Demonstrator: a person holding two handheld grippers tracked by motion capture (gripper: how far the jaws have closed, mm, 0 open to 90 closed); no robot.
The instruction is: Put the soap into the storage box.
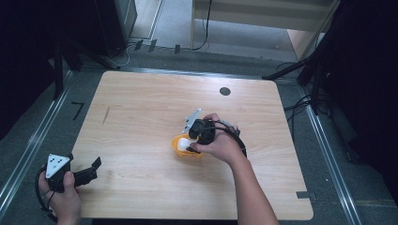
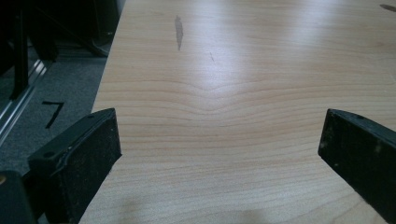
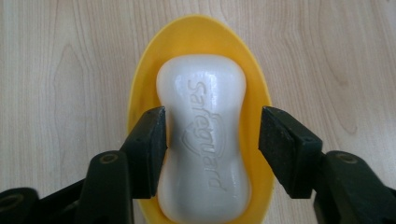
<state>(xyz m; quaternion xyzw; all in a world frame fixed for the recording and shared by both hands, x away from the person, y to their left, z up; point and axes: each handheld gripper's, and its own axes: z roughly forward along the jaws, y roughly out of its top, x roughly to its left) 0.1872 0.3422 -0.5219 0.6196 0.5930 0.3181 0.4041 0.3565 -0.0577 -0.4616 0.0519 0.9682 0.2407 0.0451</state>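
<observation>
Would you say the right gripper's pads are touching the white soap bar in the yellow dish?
Partly touching. In the right gripper view, one pad sits against the soap bar, while the other stands clear, with a strip of yellow dish visible between.

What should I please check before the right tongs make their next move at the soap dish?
1. Soap bar lies inside the yellow dish: ok.
2. Right tongs straddle the soap bar at its narrow waist: ok.
3. Both pads press on the soap bar: not ok, a gap shows at one pad.
4. Yellow dish rests on the table: ok.
5. Left tongs are open, holding nothing, far from the yellow dish: ok.
</observation>
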